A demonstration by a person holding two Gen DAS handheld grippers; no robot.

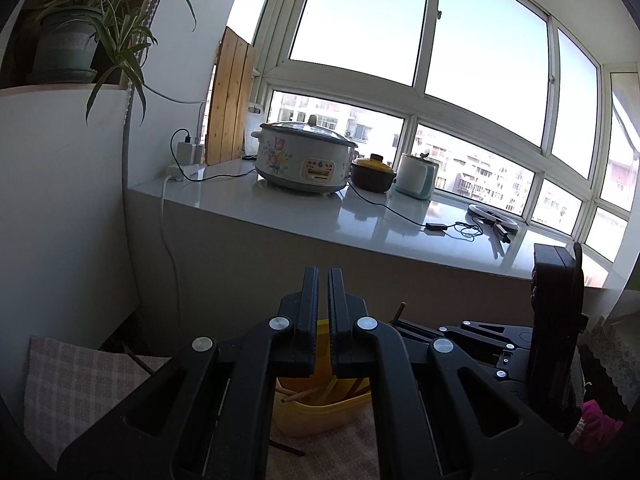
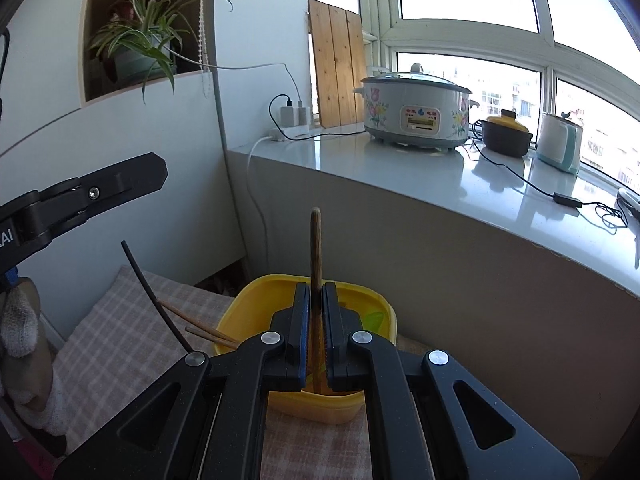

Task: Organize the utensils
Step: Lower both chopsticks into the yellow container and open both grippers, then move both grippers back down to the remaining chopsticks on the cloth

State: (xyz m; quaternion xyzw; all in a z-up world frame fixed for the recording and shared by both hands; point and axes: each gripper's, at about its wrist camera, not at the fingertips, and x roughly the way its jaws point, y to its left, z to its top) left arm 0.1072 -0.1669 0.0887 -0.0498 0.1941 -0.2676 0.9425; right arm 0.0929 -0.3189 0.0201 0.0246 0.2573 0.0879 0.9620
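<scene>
My right gripper point(image 2: 316, 292) is shut on a brown wooden chopstick point(image 2: 316, 248), which stands upright over the yellow plastic tub point(image 2: 248, 300). Two more wooden chopsticks point(image 2: 200, 322) lean out over the tub's left rim, and a thin black stick point(image 2: 152, 292) slants beside them. In the left wrist view my left gripper point(image 1: 323, 276) is shut with nothing between its fingers, and it hangs above the same yellow tub point(image 1: 320, 412), where chopsticks point(image 1: 304, 394) lie inside. The left gripper point(image 2: 160, 174) also shows at the left of the right wrist view, higher than the tub.
The tub rests on a pink checked cloth point(image 2: 120, 312). Behind it runs a white counter ledge point(image 2: 400, 168) carrying a flowered rice cooker point(image 2: 416, 110), a clay pot with a yellow lid point(image 2: 506, 134), a white-and-teal appliance point(image 2: 560, 144), cables and a power strip point(image 2: 292, 132). A potted plant point(image 2: 144, 48) sits in a wall niche.
</scene>
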